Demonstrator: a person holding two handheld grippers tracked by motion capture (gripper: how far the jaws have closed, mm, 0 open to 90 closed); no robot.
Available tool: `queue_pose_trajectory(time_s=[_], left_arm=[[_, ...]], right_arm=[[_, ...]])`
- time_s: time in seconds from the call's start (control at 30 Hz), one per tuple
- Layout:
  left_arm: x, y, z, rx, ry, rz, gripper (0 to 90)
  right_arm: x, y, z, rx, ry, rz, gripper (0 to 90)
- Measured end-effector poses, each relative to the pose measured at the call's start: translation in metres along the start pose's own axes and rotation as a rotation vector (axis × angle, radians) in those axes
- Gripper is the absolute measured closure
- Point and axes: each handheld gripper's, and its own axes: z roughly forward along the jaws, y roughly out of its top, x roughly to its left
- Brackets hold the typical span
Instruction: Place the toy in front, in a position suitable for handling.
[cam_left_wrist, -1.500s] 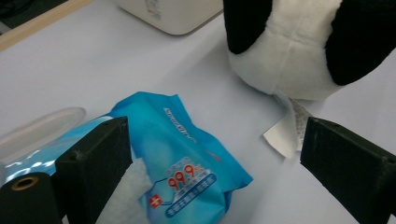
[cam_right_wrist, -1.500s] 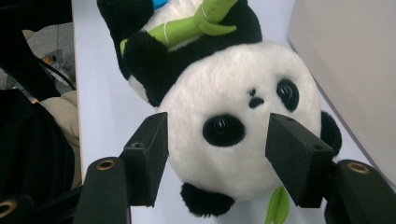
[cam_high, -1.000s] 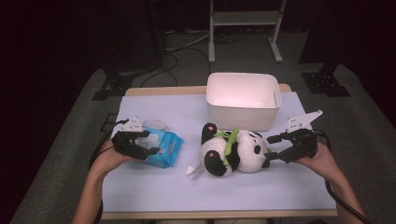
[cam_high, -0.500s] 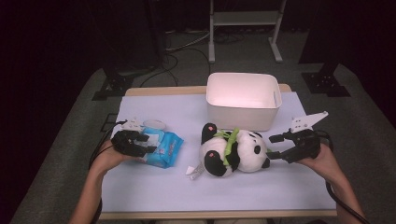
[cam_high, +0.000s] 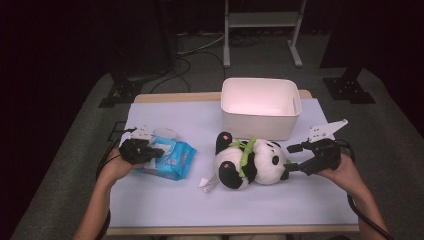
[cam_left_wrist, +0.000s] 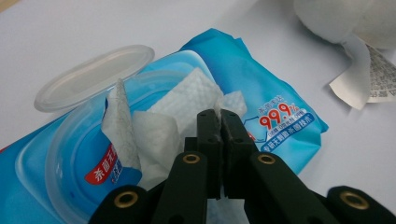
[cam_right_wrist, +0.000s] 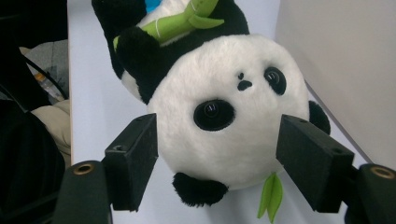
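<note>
1. Worktop (cam_high: 165, 210): pale lilac sheet over a wooden top, seen from the high view; a person's forearms enter from the near edge, one gripper in each hand
2. Pack of wet wipes (cam_high: 172, 157): blue soft pack lying flat at the left side of the worktop, well apart from the white bin. Its clear flip lid (cam_left_wrist: 91, 77) stands open and laid back; a white wipe (cam_left_wrist: 187, 109) sticks up crumpled out of the dispensing opening
3. Left gripper (cam_high: 150, 151): over the near-left end of the pack. Jaws have just been closing and now stand together, pinched on the white wipe, as the left gripper view shows (cam_left_wrist: 219, 123); wipe material bulges just to either side of the tips
4. Plush panda (cam_high: 250, 162): lies on its side mid-worktop, just in front of the white bin, head toward the right. Green bamboo sprig (cam_high: 246, 150) across its chest; a paper tag (cam_high: 206, 183) lies on the sheet at its left end
5. Right gripper (cam_high: 294, 157): beside the panda's head. Jaws wide apart, one either side of the head (cam_right_wrist: 219, 135); slight gaps show at both pads, no squeeze on the plush
6. White bin (cam_high: 260, 125): open-topped rectangular tub at the far centre-right of the worktop, near the panda
</note>
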Motion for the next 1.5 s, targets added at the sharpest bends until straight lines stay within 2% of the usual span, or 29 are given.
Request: queue_pose_trajectory(time_s=[0.13, 0.2, 0.3, 0.4, 0.5, 0.63, 0.83, 0.87, 0.9, 0.93, 1.0, 1.13, 1.33, 1.5], left_arm=[[0.0, 0.0, -0.003, -0.015, -0.017, -0.002, 89.3], [0.0, 0.002, -0.006, -0.046, -0.055, -0.016, 89.4], [0.0, 0.003, -0.007, -0.049, -0.068, -0.013, 89.5], [-0.001, 0.006, -0.009, -0.076, -0.093, -0.031, 89.5], [-0.002, 0.008, -0.009, -0.078, -0.102, -0.026, 89.4], [-0.005, 0.014, -0.01, -0.065, -0.106, -0.003, 89.5], [-0.01, 0.027, -0.01, -0.09, -0.133, 0.014, 89.4], [-0.013, 0.034, -0.012, -0.101, -0.149, 0.026, 89.4], [-0.013, 0.034, -0.012, -0.101, -0.149, 0.026, 89.4], [-0.017, 0.042, -0.013, -0.119, -0.17, 0.042, 89.4], [-0.019, 0.046, -0.013, -0.118, -0.173, 0.05, 89.4], [-0.028, 0.064, -0.012, -0.137, -0.21, 0.082, 89.3], [-0.039, 0.083, -0.008, -0.131, -0.241, 0.124, 89.3], [-0.046, 0.095, -0.003, -0.135, -0.265, 0.144, 89.3]], right_arm=[[0.0, 0.0, 0.0, 0.001, -0.001, -0.001, 28.0], [0.0, 0.0, -0.001, -0.004, -0.001, 0.0, 27.9], [0.0, 0.0, -0.002, -0.007, -0.003, 0.003, 27.6], [0.0, -0.001, -0.002, -0.006, -0.002, 0.0, 27.6], [0.0, -0.001, -0.001, -0.005, -0.002, -0.001, 27.7], [0.0, -0.001, 0.0, -0.003, 0.002, -0.002, 27.6], [0.001, -0.001, -0.002, -0.005, -0.001, 0.001, 27.6], [0.001, -0.001, -0.002, -0.008, -0.002, 0.0, 27.6], [0.001, -0.001, -0.002, -0.008, -0.002, 0.0, 27.6], [0.001, -0.001, -0.002, -0.008, -0.004, -0.002, 27.6], [0.001, -0.001, -0.003, -0.008, -0.003, -0.002, 27.6], [0.002, -0.001, -0.003, -0.006, -0.004, -0.005, 27.6], [0.003, 0.0, -0.005, -0.006, -0.009, -0.008, 27.6], [0.003, 0.0, -0.007, -0.009, -0.009, -0.012, 27.6]])
